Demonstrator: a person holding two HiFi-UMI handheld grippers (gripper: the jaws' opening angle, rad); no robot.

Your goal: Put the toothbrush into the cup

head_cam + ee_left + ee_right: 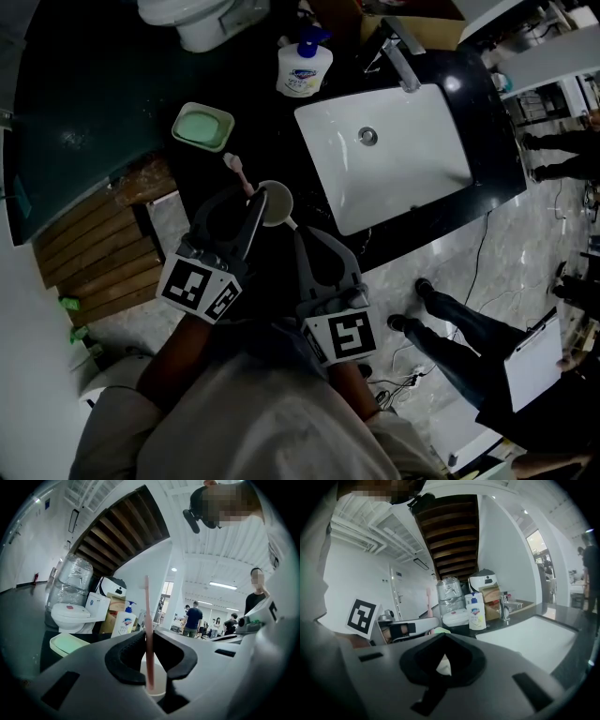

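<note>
The left gripper [147,639] has its jaws closed on the pink toothbrush [147,616], pinching the handle low down so that most of the shaft stands up above them. From its own view the brush runs nearly straight up and down, bristle end up, with the tail end hanging right at the mouth of the white cup [157,685]. I can't tell whether that tip has crossed the rim yet. From the head view the brush head [238,170] leans off up and left of the cup [275,204], which stands on the dark counter just left of the sink [412,173] and below the green soap dish [202,126]. The right gripper [302,234] comes in from the cup's near side, jaws drawn together. In its own view only a sliver of white shows in the gap [443,666], so I'd judge it is nipping the cup's handle to steady it. The cup sits straight beneath the left jaws, along the line of the brush, so what's left looks like a short drop down that axis and a release, kept clear of the rim.
</note>
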